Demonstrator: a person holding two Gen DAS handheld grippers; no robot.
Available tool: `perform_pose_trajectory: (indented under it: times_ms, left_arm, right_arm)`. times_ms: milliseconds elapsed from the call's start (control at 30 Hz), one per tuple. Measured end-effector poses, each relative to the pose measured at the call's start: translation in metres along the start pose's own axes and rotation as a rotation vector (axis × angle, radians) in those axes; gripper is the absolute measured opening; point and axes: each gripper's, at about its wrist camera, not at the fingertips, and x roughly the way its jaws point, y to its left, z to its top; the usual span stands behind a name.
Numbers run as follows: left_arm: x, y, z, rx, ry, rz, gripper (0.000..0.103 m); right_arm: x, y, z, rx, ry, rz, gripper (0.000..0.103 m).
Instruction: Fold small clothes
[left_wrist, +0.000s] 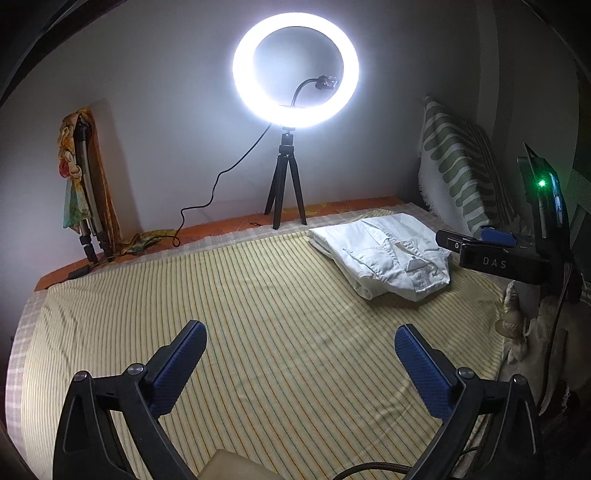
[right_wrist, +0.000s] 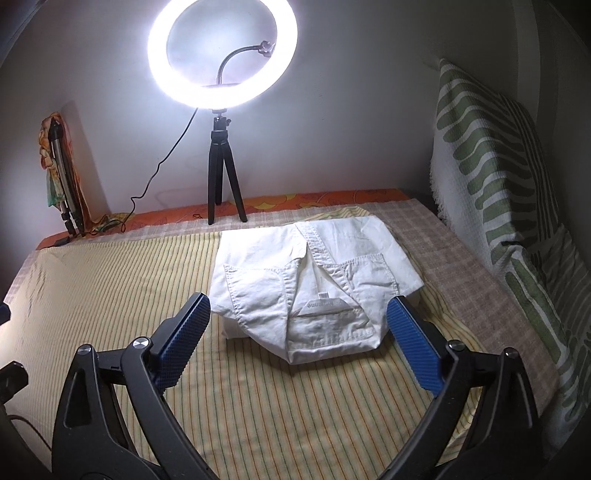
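Observation:
A white garment (right_wrist: 314, 280) lies folded into a compact bundle on the striped yellow bedsheet (right_wrist: 110, 295); its label faces up. In the left wrist view it (left_wrist: 384, 254) sits at the far right. My right gripper (right_wrist: 297, 332) is open and empty, its blue pads just short of the bundle's near edge, one on each side. My left gripper (left_wrist: 301, 354) is open and empty over bare sheet (left_wrist: 258, 314), well left of the garment. The right gripper's body (left_wrist: 495, 254) shows at the right of the left wrist view.
A lit ring light on a black tripod (right_wrist: 221, 177) stands at the bed's far edge, its cable (right_wrist: 162, 162) trailing left. A green-and-white patterned pillow (right_wrist: 498, 192) leans against the right wall. A folded tripod with cloth (left_wrist: 85, 184) stands in the far left corner.

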Motion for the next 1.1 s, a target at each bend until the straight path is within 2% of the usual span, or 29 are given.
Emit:
perform_pose_trajectory:
  times_ms: [467,1100]
  left_arm:
    - [-0.007,-0.001,-0.001,0.013,0.015,-0.007,0.103]
    - [-0.006,-0.005,0.0,0.011,0.018,-0.024,0.103]
  right_arm:
    - [0.014,0.001,-0.013,-0.033,0.036,-0.035,0.103]
    - [0.015,-0.005,-0.011,0.004,0.033,-0.029,0.103]
